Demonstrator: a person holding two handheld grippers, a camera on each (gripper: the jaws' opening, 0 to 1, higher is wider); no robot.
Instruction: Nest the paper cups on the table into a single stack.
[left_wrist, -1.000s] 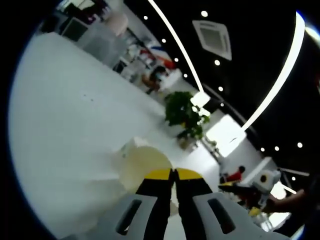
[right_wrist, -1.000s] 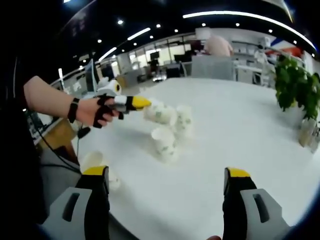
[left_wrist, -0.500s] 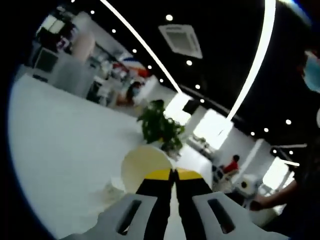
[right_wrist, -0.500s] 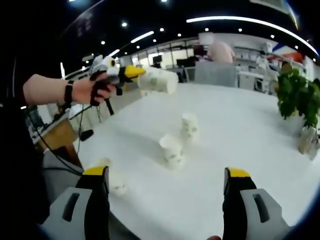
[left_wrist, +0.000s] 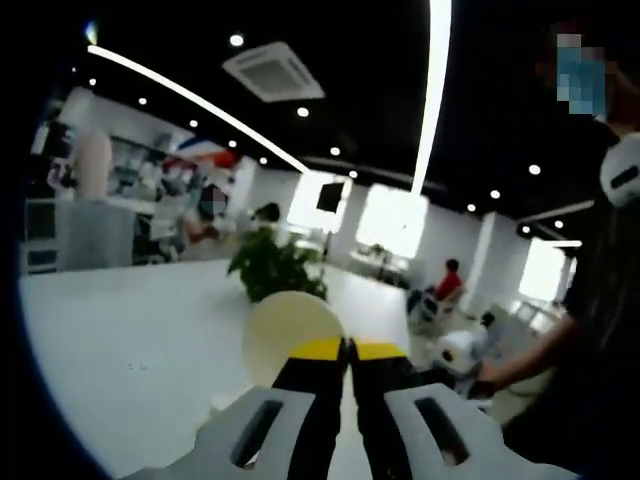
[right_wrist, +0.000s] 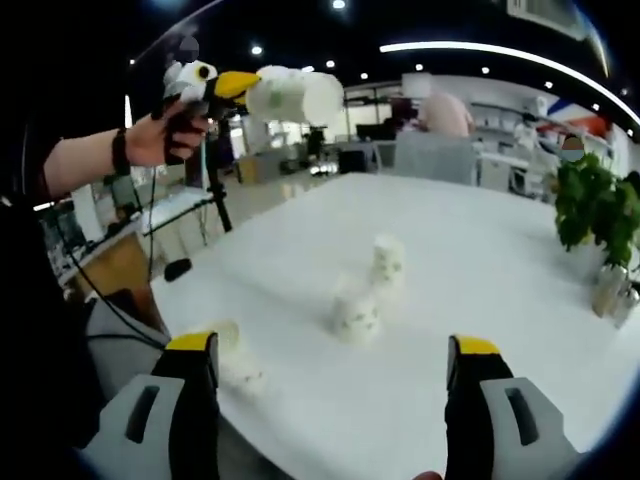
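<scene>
In the left gripper view my left gripper (left_wrist: 347, 347) is shut on the rim of a white paper cup (left_wrist: 285, 330), whose mouth faces the camera. The right gripper view shows that same left gripper (right_wrist: 222, 82) held high in a hand, with the cup (right_wrist: 295, 97) sticking out sideways well above the white table (right_wrist: 490, 250). Two patterned cups stand mid-table, one farther (right_wrist: 388, 262) and one nearer (right_wrist: 355, 312). A third cup (right_wrist: 230, 358) lies on its side near the front left edge. My right gripper (right_wrist: 332, 345) is open with nothing between its jaws.
A potted green plant (right_wrist: 590, 200) stands at the table's right edge, also in the left gripper view as the plant (left_wrist: 275, 268). The table's left edge drops to a floor with a tripod and cables. A person's arm (right_wrist: 85, 160) reaches in from the left.
My left gripper has lifted the cup from among the cups on the table to high in the air. The right gripper stays open and roughly in place.
</scene>
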